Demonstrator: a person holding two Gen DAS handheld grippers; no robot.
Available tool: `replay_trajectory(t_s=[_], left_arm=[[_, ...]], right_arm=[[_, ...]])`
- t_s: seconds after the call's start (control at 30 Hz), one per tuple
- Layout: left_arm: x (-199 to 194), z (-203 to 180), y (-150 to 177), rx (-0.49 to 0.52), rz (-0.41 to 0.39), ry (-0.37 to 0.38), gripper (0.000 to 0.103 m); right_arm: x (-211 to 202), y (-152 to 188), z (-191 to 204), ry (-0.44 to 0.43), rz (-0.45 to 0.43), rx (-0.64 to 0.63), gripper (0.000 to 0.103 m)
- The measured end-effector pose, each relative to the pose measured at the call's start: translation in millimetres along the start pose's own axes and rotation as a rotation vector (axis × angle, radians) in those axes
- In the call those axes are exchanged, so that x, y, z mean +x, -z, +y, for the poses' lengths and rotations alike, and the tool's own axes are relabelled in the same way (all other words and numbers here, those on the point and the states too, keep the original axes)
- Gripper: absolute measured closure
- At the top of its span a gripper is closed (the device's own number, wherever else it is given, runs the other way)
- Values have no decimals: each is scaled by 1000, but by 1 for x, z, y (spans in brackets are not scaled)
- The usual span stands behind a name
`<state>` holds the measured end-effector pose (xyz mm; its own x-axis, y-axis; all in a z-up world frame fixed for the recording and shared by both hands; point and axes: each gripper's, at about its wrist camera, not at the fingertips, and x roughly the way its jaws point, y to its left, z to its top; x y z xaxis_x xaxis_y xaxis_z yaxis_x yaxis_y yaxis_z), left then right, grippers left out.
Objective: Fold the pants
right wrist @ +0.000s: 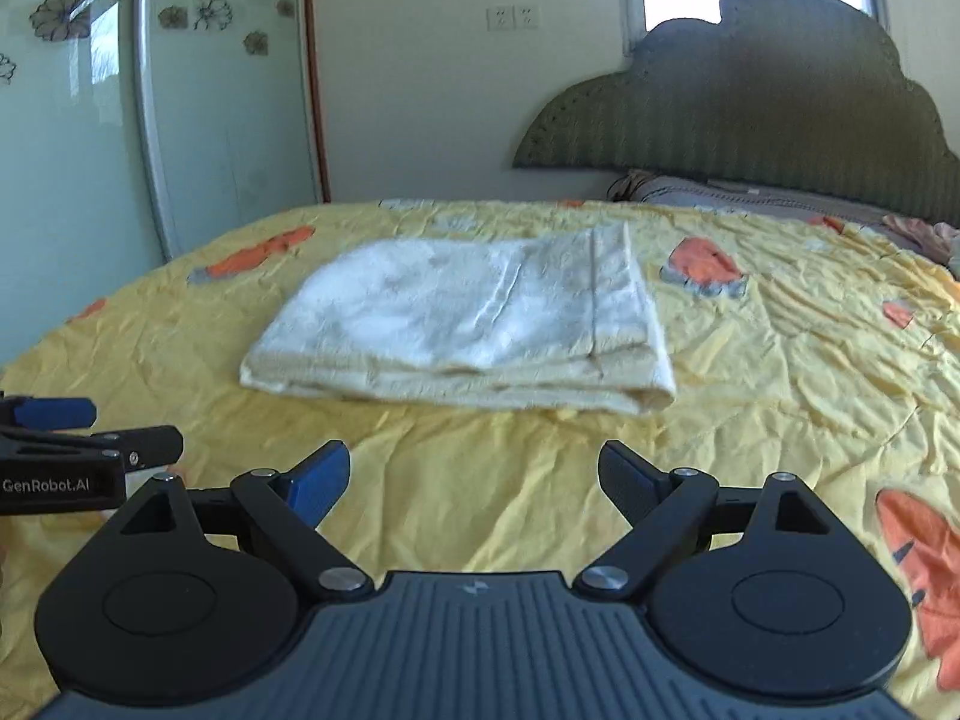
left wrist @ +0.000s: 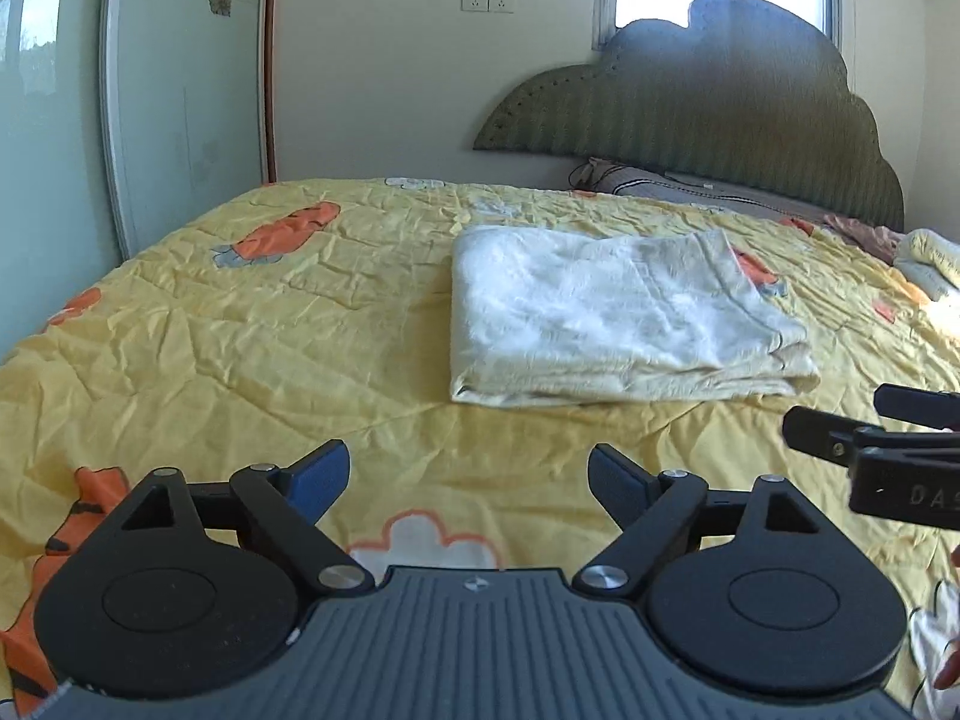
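The left gripper is held with fingers spread, empty, above the bed's near edge. The pants lie folded mid-bed; layers should be checked for squareness. The right gripper is likewise spread, empty.

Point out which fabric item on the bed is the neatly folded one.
The cream-white pants in the middle of the yellow bedspread: flat, squared layers. The pinkish cloth by the headboard lies crumpled.

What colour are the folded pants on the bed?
The folded cream-white pants are pale cream, almost white; the right wrist view shows them best.
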<state>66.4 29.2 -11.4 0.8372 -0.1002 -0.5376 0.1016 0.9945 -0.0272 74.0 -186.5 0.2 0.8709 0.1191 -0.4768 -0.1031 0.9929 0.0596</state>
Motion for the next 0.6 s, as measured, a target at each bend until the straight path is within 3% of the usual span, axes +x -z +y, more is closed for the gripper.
replay_trajectory(t_s=[0.13,0.37,0.6], left_arm=[[21,-12,-7,5,7,-21,11],[47,-10,7,-20,115,-6,11],[52,-12,15,-1,114,-10,7]], right_arm=[[28,-1,-3,37,42,-17,6],[41,22,-13,25,102,42,6],[50,25,-20,40,154,80,2]])
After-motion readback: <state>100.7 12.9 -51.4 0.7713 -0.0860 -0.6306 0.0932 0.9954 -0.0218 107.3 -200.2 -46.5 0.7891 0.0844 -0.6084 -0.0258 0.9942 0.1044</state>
